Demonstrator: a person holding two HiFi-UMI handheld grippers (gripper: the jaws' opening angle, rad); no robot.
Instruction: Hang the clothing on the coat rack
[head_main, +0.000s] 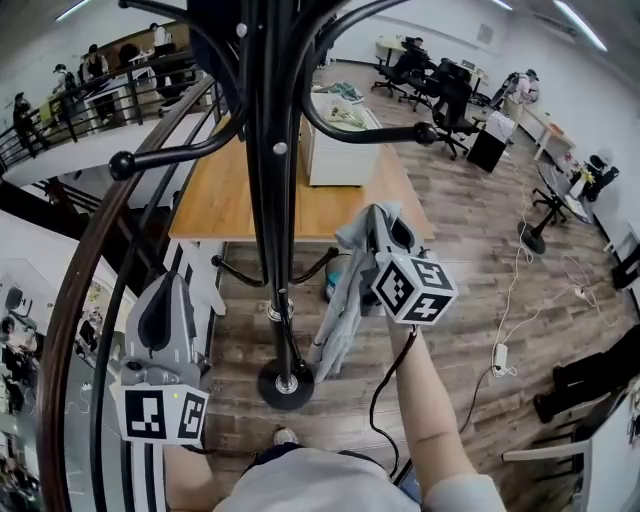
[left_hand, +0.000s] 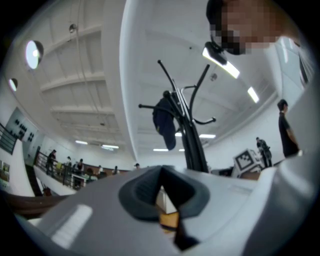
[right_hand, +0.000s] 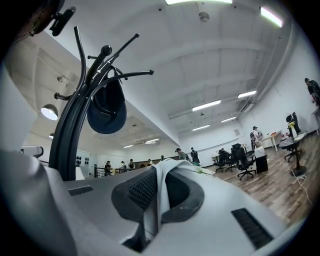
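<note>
The black coat rack rises right in front of me, with its round base on the wooden floor. My right gripper is beside the pole on the right, shut on a pale grey garment that hangs down from the jaws. In the right gripper view the cloth is pinched between the pads, and the coat rack stands at left with a dark blue cap on a hook. My left gripper is low at left, shut and holding nothing. The left gripper view shows the coat rack and the cap ahead.
A wooden table with a white box stands behind the rack. A curved dark railing runs along the left. Office chairs are at the back right. Cables and a power strip lie on the floor at right.
</note>
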